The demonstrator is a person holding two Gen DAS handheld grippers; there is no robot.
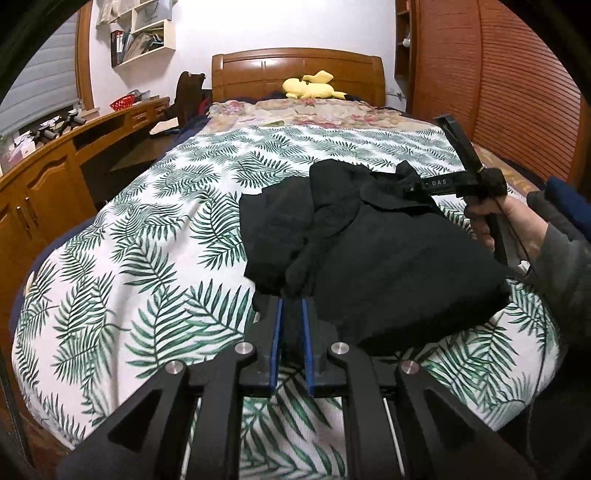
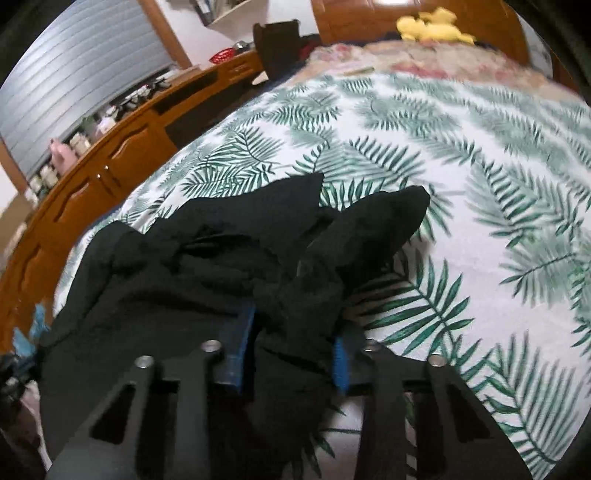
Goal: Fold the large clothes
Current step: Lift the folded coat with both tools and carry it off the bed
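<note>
A large black garment (image 1: 373,251) lies bunched on the palm-leaf bedsheet (image 1: 147,229). My left gripper (image 1: 291,301) is shut on its near edge, with cloth between the blue pads. My right gripper (image 1: 413,186) shows in the left wrist view at the garment's far right corner, shut on the cloth, held by a hand (image 1: 513,229). In the right wrist view the garment (image 2: 207,280) drapes over and between the fingers of the right gripper (image 2: 295,317), and hides their tips. The bedsheet (image 2: 461,177) lies beyond.
A wooden headboard (image 1: 297,70) with a yellow plush toy (image 1: 312,86) stands at the far end of the bed. A wooden desk with cabinets (image 1: 55,184) runs along the left. A wooden wardrobe (image 1: 509,92) stands at the right. Wall shelves (image 1: 142,33) hang above.
</note>
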